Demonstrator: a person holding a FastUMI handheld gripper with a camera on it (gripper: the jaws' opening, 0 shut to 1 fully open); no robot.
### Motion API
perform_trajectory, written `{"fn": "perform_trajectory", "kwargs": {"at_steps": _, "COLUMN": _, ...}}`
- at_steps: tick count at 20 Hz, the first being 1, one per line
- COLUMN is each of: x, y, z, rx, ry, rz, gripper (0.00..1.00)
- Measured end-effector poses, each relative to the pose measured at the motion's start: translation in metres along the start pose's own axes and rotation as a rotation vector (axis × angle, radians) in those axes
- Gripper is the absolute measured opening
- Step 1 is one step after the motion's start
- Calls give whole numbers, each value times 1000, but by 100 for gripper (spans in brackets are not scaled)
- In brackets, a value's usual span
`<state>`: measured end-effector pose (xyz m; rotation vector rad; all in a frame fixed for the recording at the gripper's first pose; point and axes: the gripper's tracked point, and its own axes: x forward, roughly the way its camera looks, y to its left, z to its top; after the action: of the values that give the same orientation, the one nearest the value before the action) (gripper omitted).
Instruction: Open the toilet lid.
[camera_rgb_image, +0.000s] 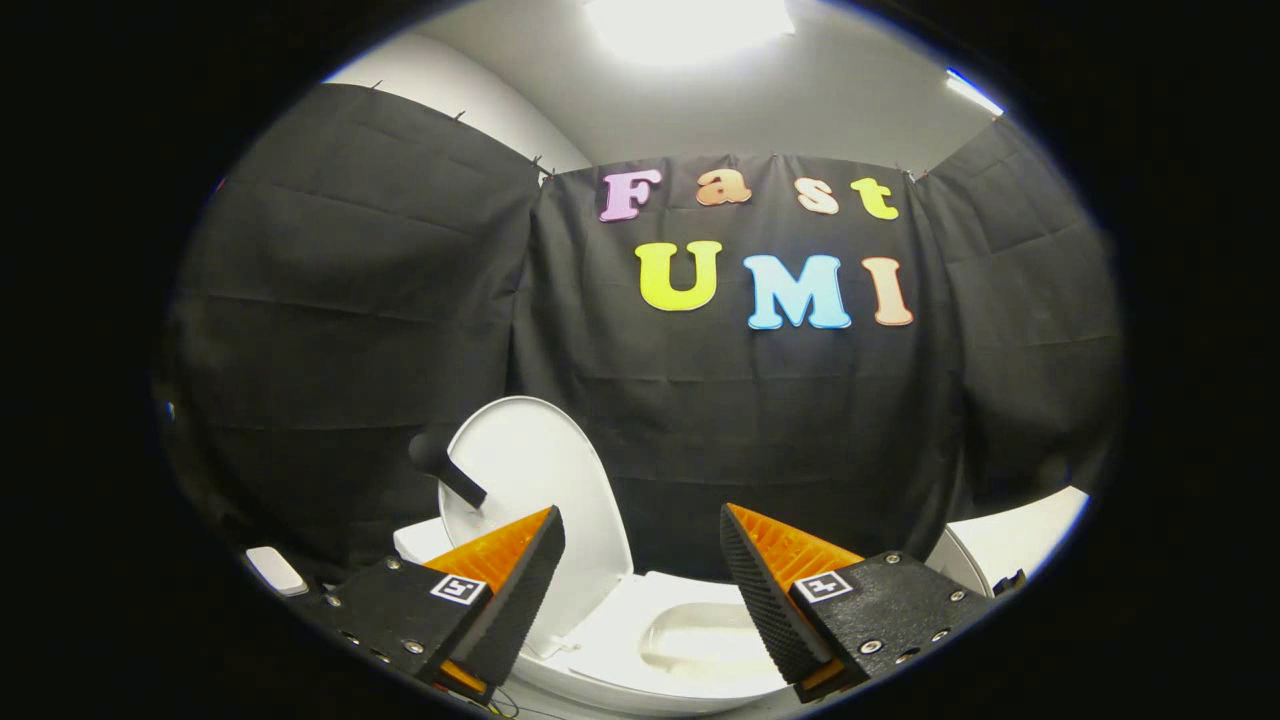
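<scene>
Black cloth (400, 300) hangs as the booth's wall on three sides, pinned along its top edge, with a pale ceiling (800, 100) and a bright lamp (690, 25) above it. Low down, in front of the cloth, stands a white toilet (620, 640). Its lid (530, 470) is raised and stands nearly upright, tilted a little back toward the cloth, so the seat (600, 650) and the bowl (700, 640) lie uncovered. The bowl's inside looks pale and smooth; whether it holds water cannot be told. A dark handle-like piece (445, 468) sticks out from the lid's left side, and its far end reaches past the lid's rim over the cloth. Left of the toilet, near the cloth's foot, lies a small white oblong thing (277, 570), too small to make out. At the right, beyond the right finger, a white curved body (1010, 545) shows against the cloth. The hand-held gripper (640, 560) has its fingers (510, 590) spread wide apart, with nothing between them and neither one pressing on anything. The bowl lies between the fingers and just ahead of them, lower than their tips. The lid rises behind the left finger, whose tip overlaps the lid's lower part in the view; whether they touch cannot be told. Open room lies between the fingers above the bowl, up to the cloth behind it.
</scene>
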<state>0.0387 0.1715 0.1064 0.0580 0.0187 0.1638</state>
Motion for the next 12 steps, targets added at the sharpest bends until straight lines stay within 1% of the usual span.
{"fn": "perform_trajectory", "kwargs": {"at_steps": 4, "x": -12, "y": -31, "z": -20, "rx": 7, "ry": -18, "rz": -31, "gripper": 96}}
{"fn": "perform_trajectory", "kwargs": {"at_steps": 8, "x": -22, "y": -55, "z": -40, "rx": -17, "ry": -22, "rz": -63, "gripper": 96}}
{"fn": "perform_trajectory", "kwargs": {"at_steps": 12, "x": -32, "y": -78, "z": -56, "rx": 20, "ry": -33, "rz": -106, "gripper": 96}}
